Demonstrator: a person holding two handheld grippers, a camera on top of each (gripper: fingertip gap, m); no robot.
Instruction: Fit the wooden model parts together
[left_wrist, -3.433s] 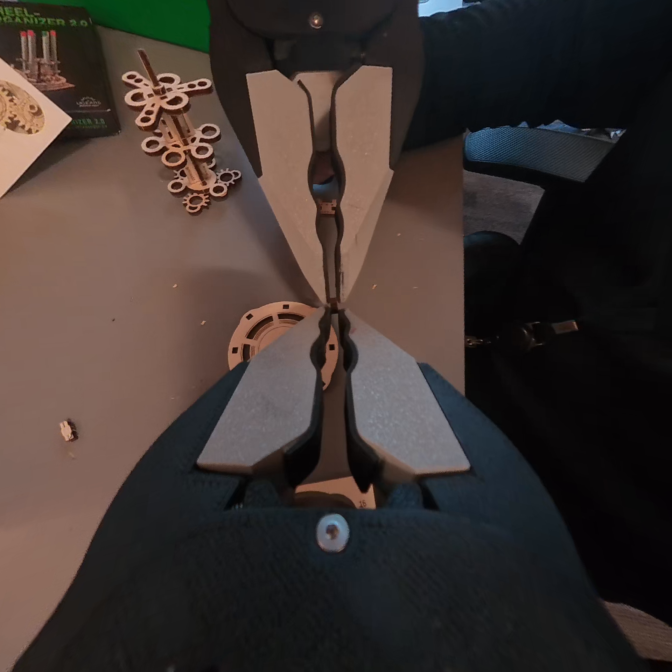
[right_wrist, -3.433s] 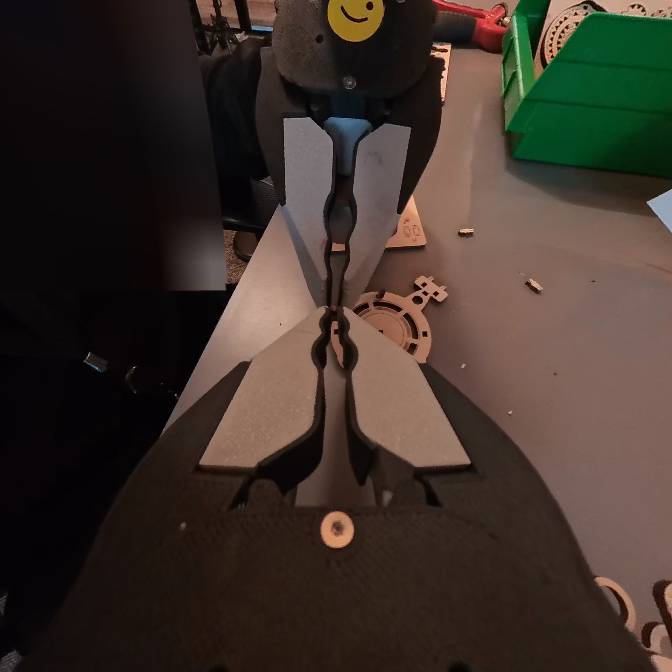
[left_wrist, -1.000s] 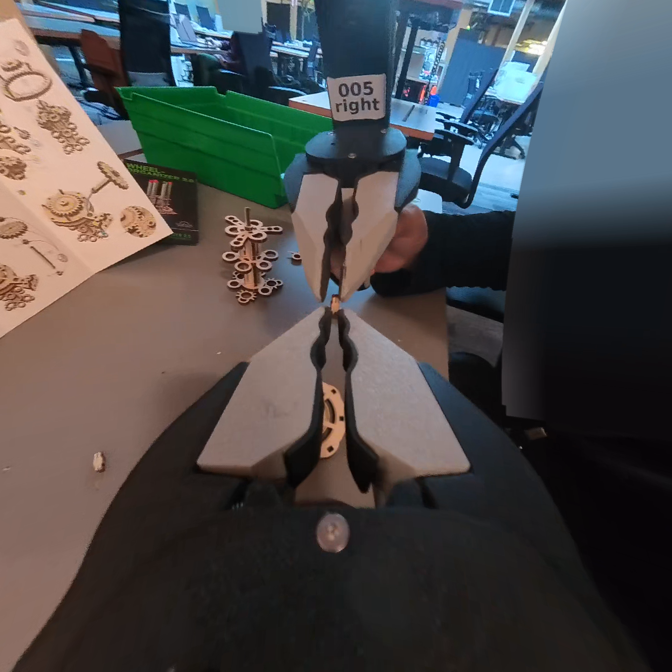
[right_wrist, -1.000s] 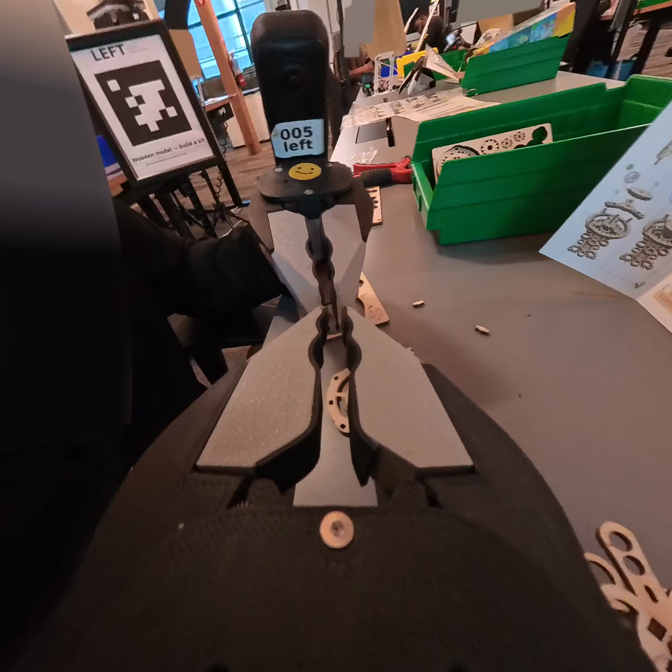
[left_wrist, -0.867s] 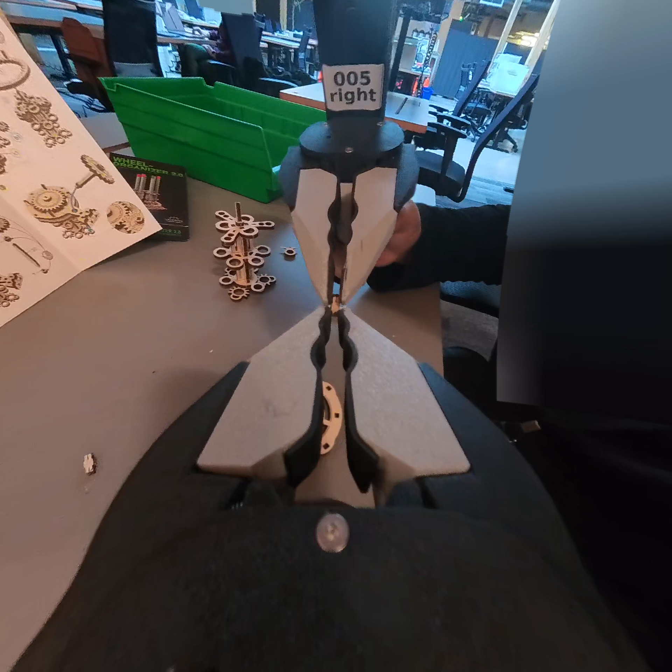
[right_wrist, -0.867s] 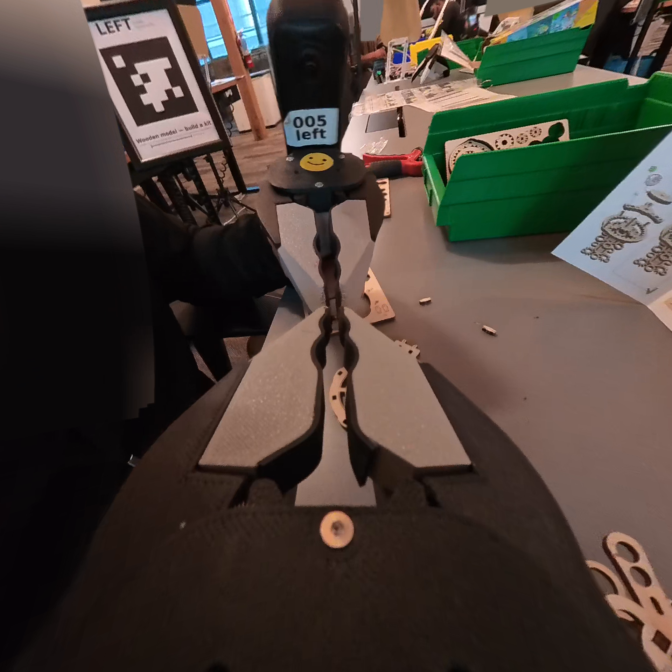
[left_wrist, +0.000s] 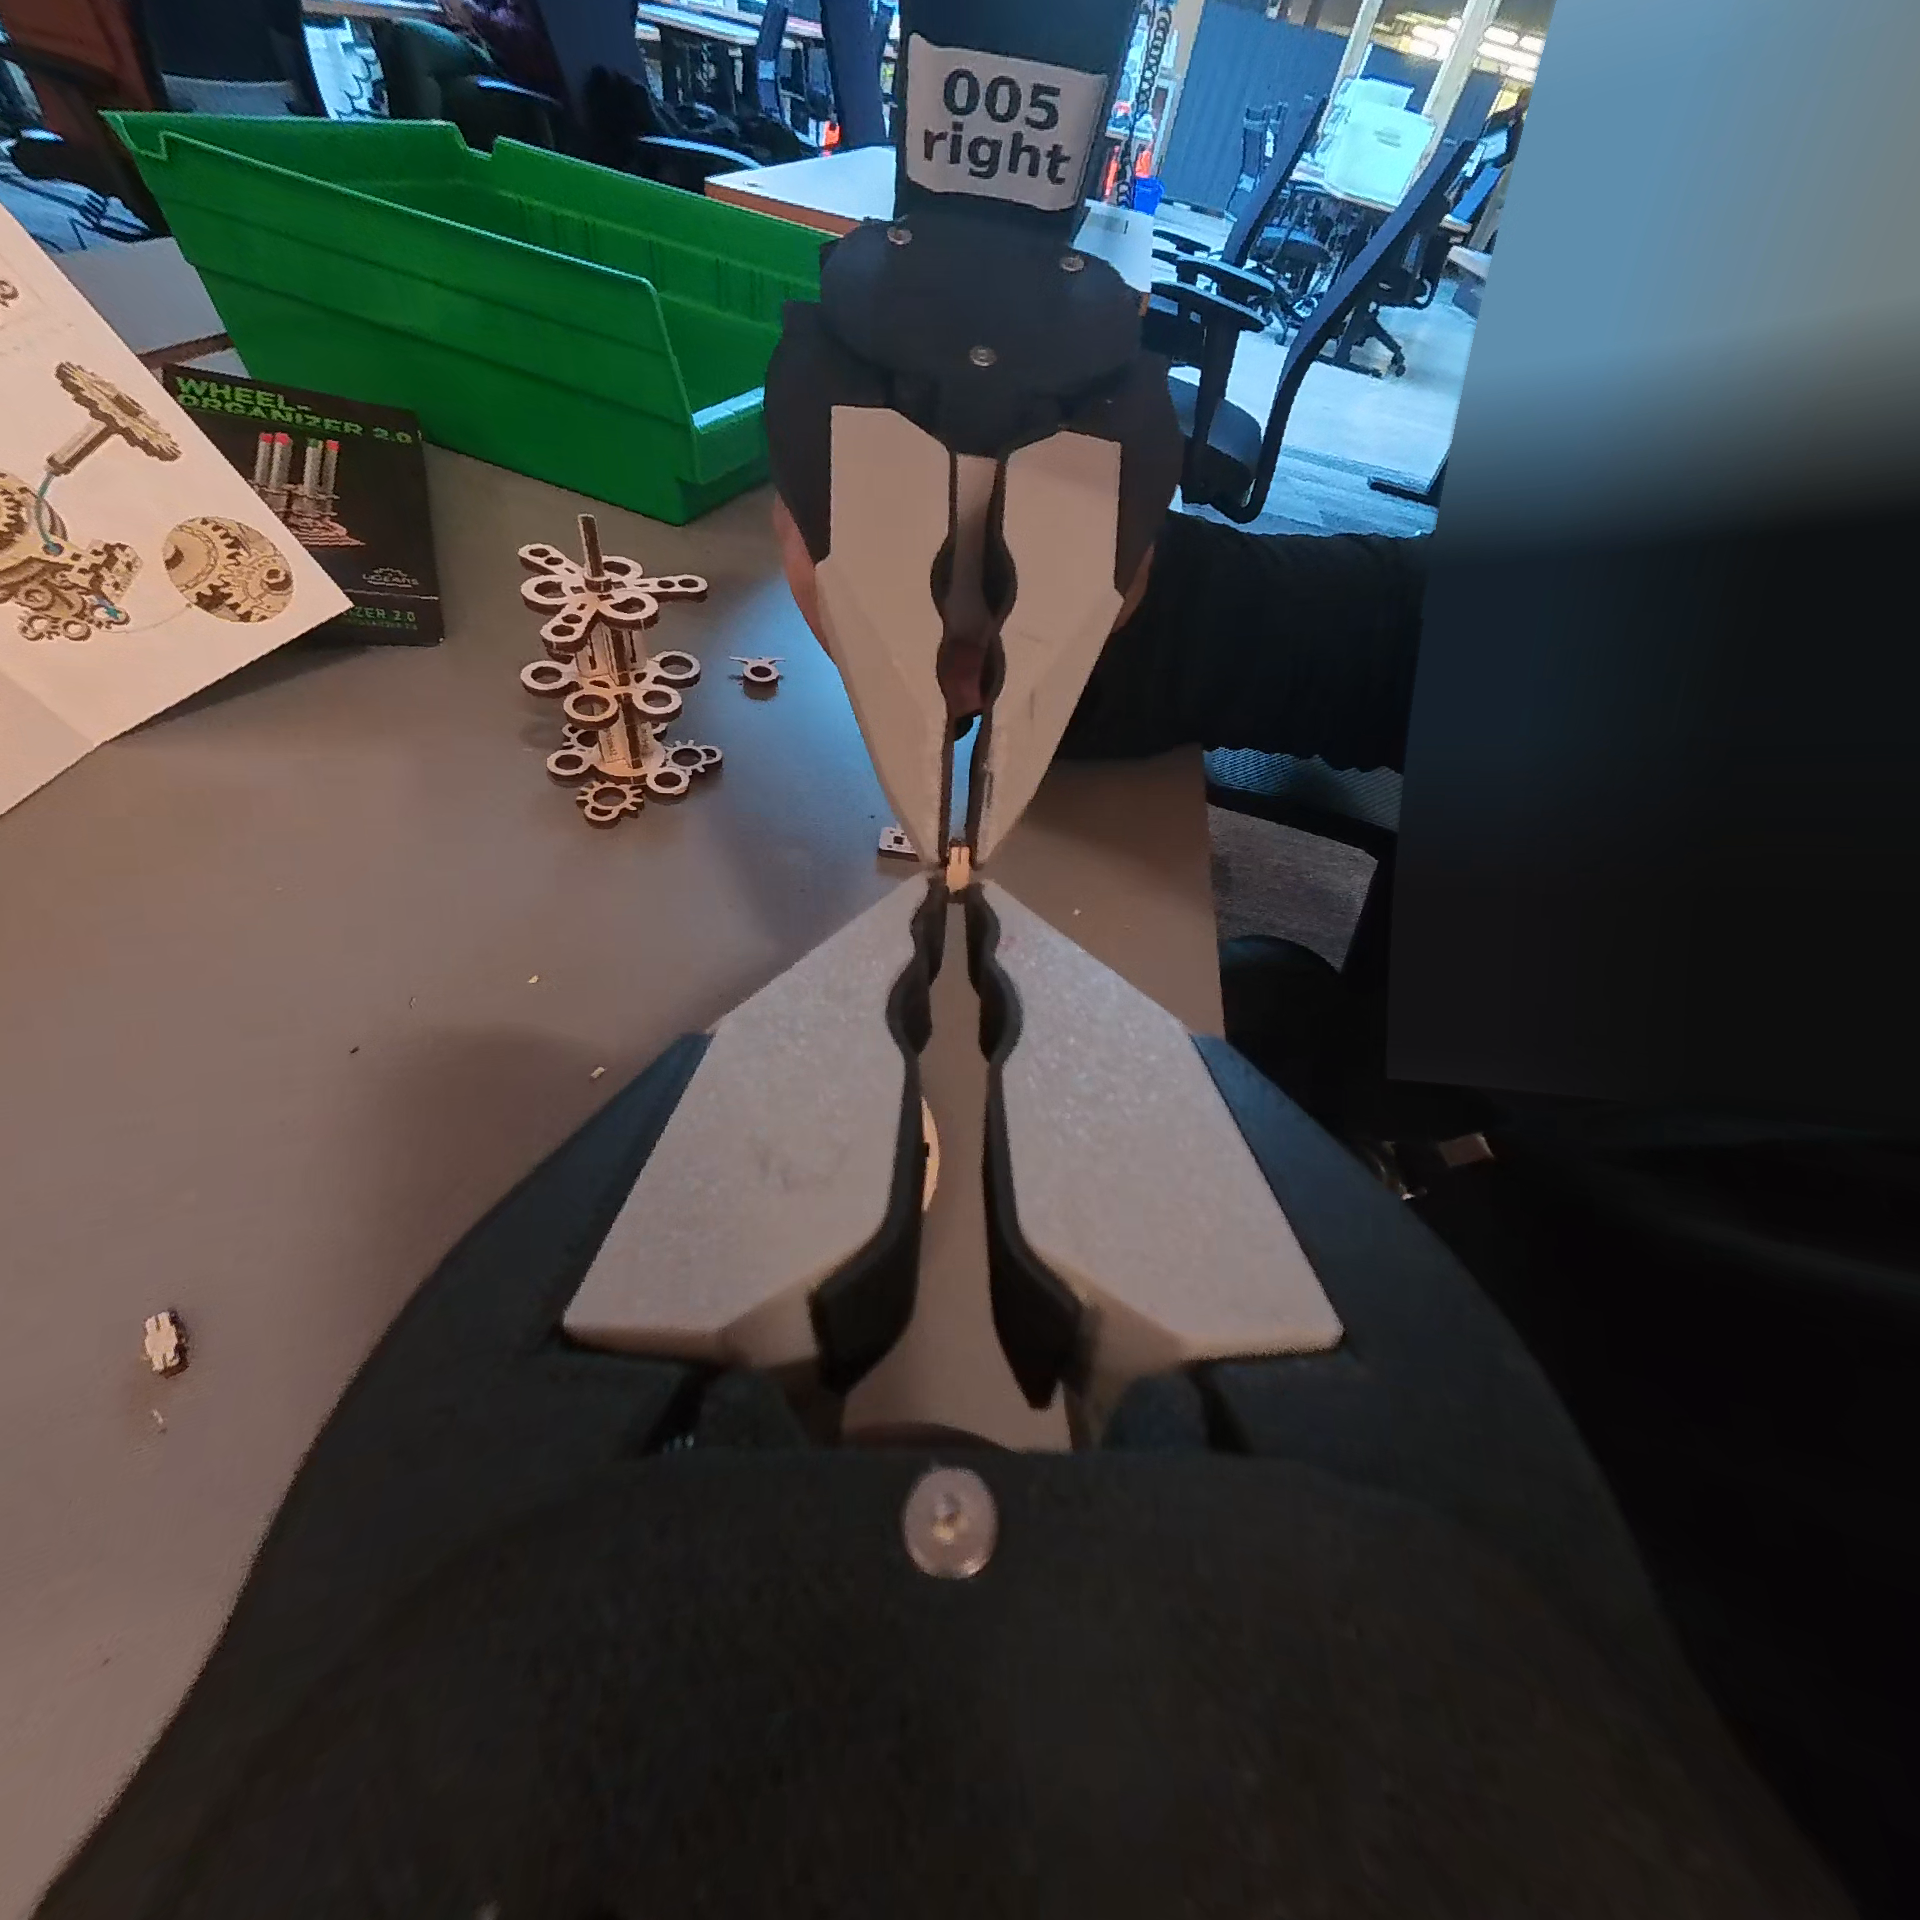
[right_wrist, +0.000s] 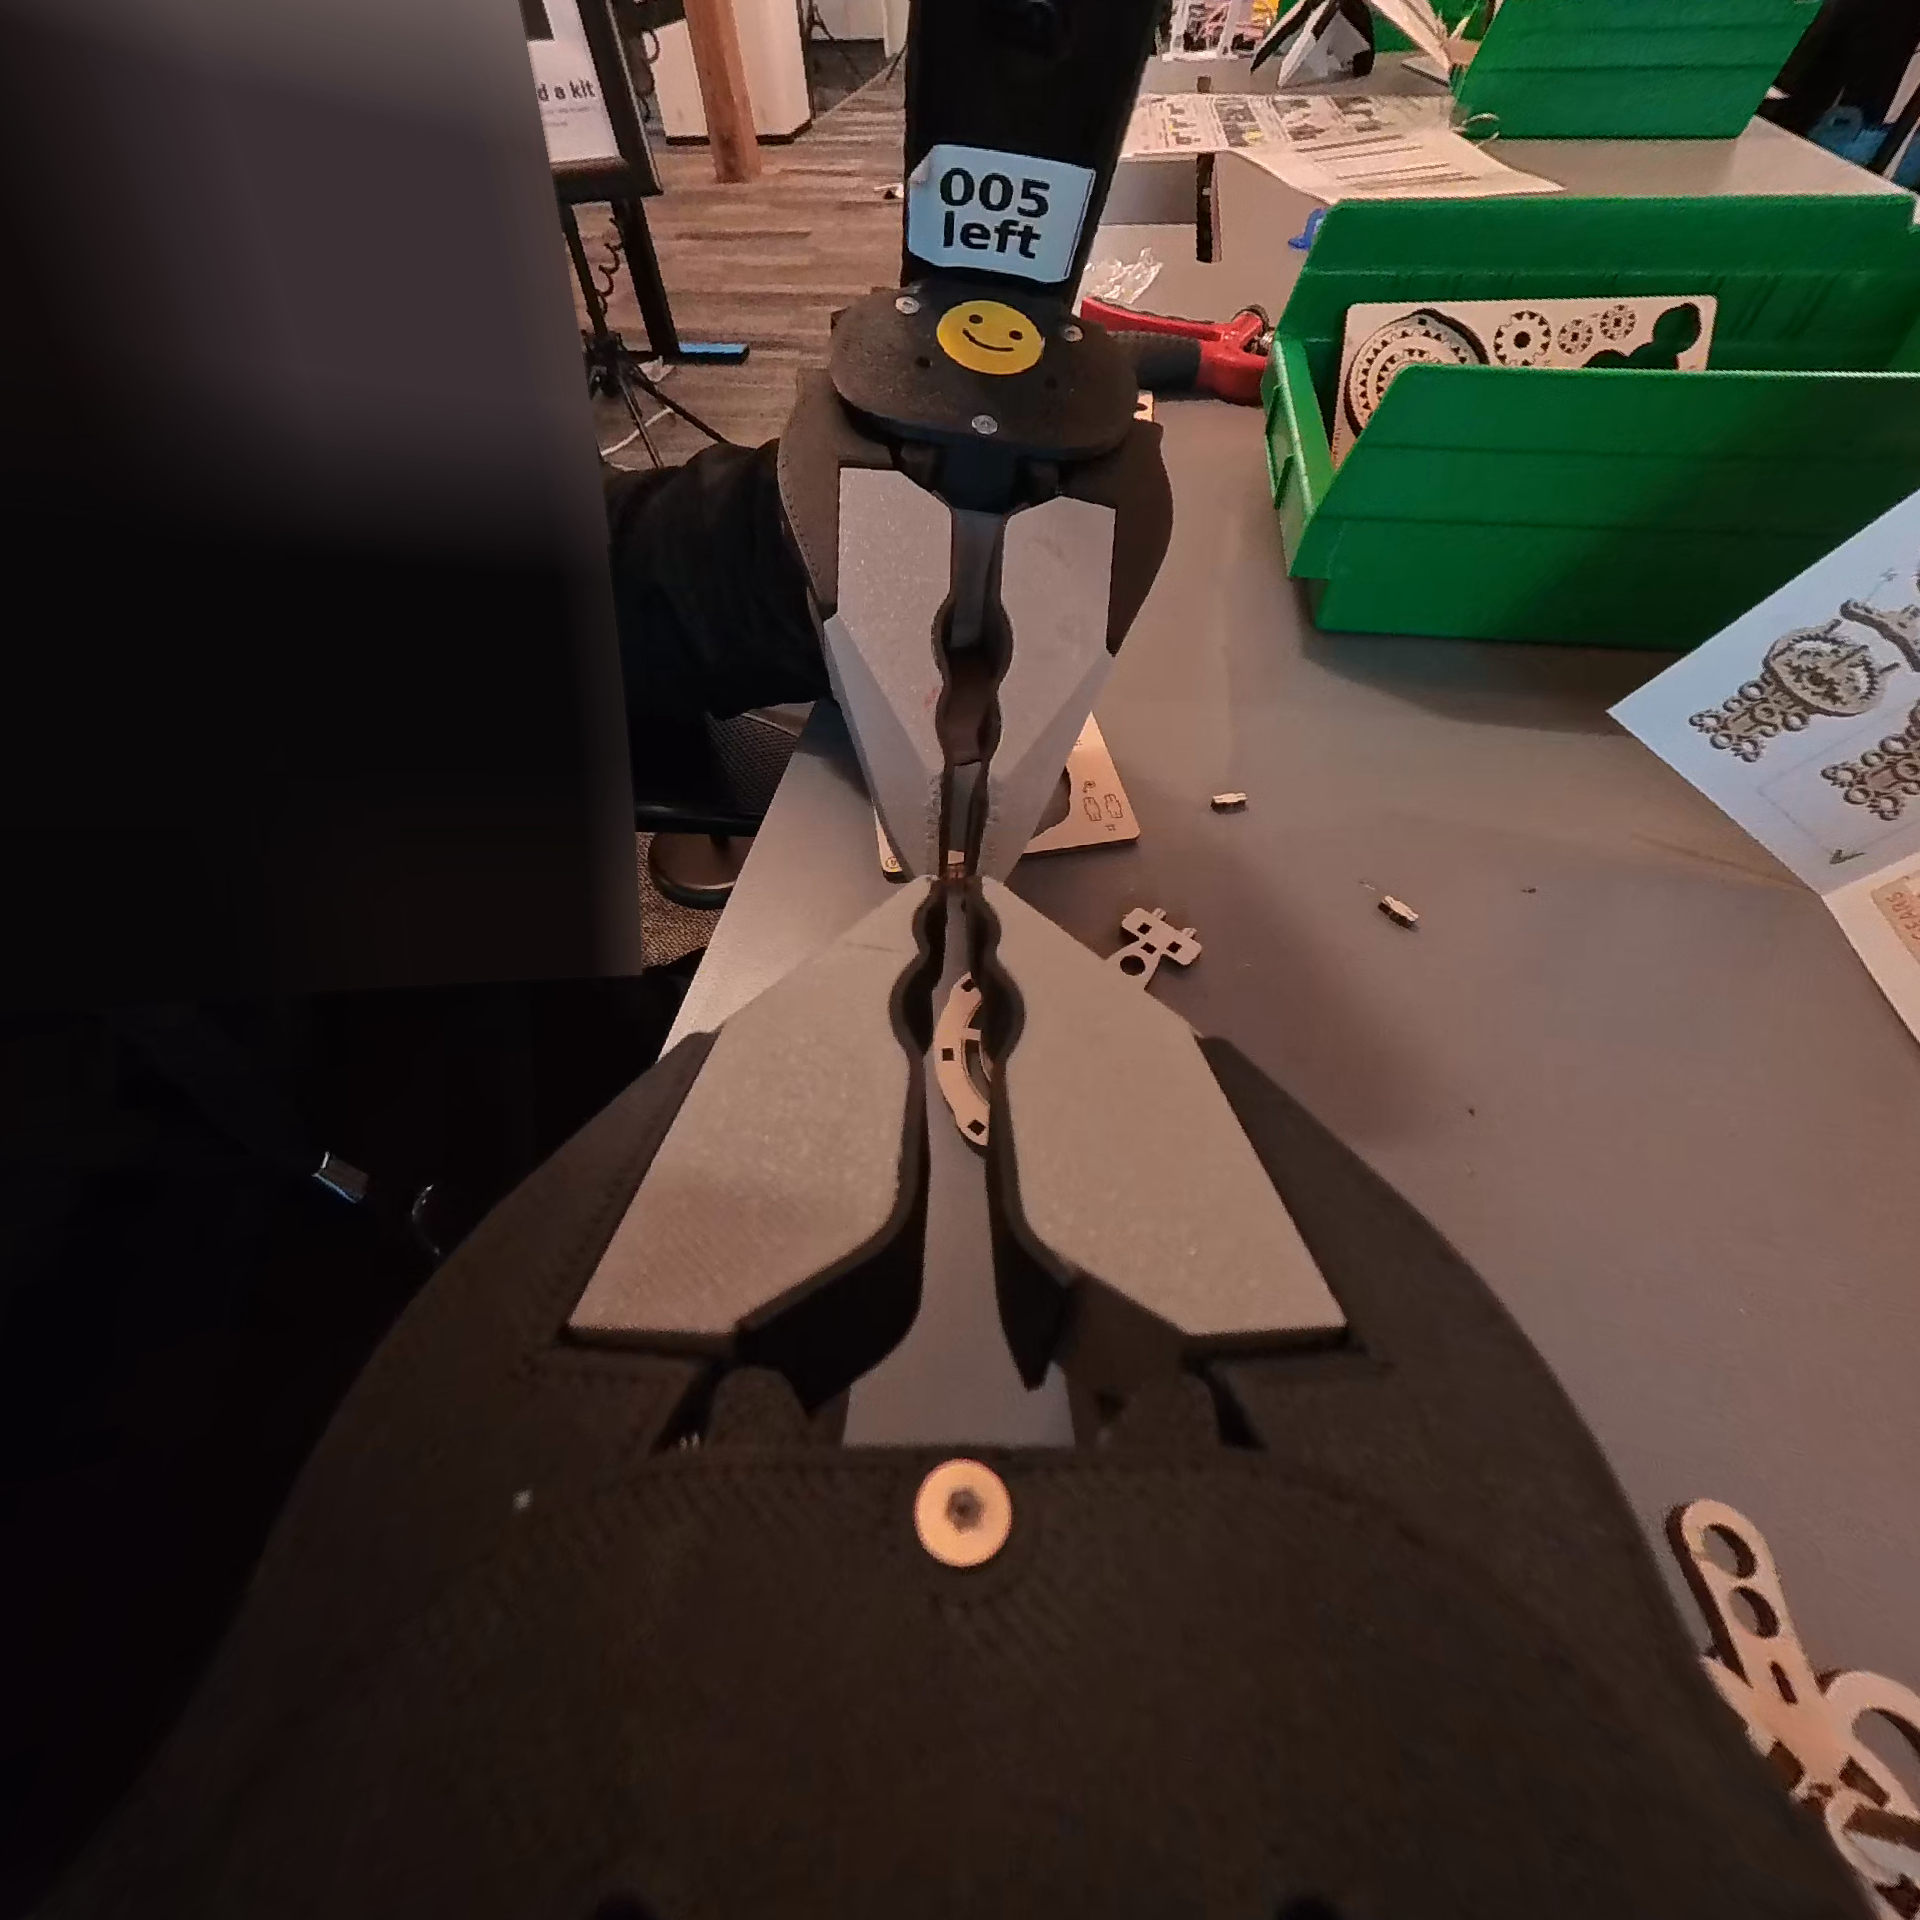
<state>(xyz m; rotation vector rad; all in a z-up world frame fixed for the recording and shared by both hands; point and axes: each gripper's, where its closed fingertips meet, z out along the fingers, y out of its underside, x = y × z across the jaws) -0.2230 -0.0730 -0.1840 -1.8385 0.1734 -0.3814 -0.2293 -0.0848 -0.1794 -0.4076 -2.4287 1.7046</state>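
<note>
Left wrist view: we hold the left gripper (left_wrist: 948, 906) tip to tip with the right gripper (left_wrist: 961, 836), jaws of both pinched together on one tiny wooden piece (left_wrist: 958, 868), right of the ringed wooden tower (left_wrist: 613, 675). We judge it light, stiff, brittle; grip its flat faces.

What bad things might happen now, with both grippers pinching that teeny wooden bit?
The tiny wooden piece is held only at the tips of the left gripper and right gripper, so it might slip out. They meet near the table edge, so a dropped piece could fall off.
</note>
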